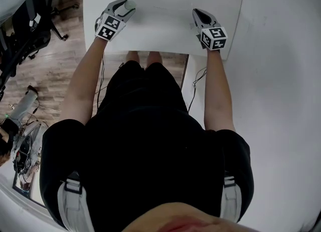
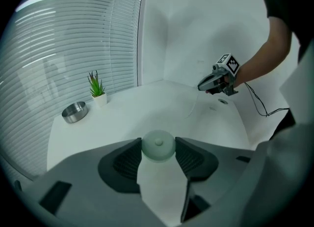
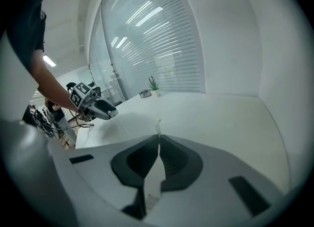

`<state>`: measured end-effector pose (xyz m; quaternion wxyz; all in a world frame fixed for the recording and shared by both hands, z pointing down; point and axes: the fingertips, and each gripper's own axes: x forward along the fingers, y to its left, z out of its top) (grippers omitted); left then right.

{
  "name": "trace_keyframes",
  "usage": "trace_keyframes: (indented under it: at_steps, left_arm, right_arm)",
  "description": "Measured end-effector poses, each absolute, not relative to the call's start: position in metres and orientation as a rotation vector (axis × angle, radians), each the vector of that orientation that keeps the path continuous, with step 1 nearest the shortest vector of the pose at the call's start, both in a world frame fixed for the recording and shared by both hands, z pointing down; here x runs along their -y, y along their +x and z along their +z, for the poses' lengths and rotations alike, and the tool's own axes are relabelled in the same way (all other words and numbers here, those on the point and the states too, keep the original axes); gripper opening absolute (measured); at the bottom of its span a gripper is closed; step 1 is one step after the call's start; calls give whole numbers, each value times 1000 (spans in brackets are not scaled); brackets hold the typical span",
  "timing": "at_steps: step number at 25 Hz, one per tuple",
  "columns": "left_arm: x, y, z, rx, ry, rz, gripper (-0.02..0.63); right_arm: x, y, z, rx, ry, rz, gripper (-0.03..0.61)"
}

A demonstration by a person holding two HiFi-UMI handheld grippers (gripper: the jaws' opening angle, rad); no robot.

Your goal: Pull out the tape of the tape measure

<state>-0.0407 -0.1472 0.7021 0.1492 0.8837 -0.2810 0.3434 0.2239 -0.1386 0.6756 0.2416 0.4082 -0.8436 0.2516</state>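
A small round pale-green tape measure (image 2: 158, 146) sits between the dark pads of my left gripper (image 2: 158, 153), which is shut on it. In the head view it shows at that gripper's tips (image 1: 129, 6), low over the white table (image 1: 165, 30), on the left. My right gripper (image 3: 157, 140) is shut, its pads pressed together. A thin pale sliver (image 3: 158, 125) pokes out past its tips; I cannot tell what it is. The right gripper (image 1: 196, 13) hangs over the table's right side, well apart from the left one. No drawn-out tape shows between them.
A steel bowl (image 2: 74, 112) and a small potted plant (image 2: 97, 91) stand at the table's far corner by the blinds. A round hole (image 2: 223, 101) is in the tabletop under the right gripper. Office chairs (image 1: 30, 20) and cables lie on the floor to the left.
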Motion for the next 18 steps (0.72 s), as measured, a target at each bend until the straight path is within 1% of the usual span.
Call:
trace_keyframes:
  at_steps: [6, 18]
  left_arm:
    - [141, -31, 713, 797, 2520, 1002, 227]
    - [136, -34, 733, 770, 2473, 1091, 227]
  right_arm:
    - [127, 236, 692, 2282, 1123, 712, 17]
    - [121, 242, 717, 2199, 1090, 716, 18]
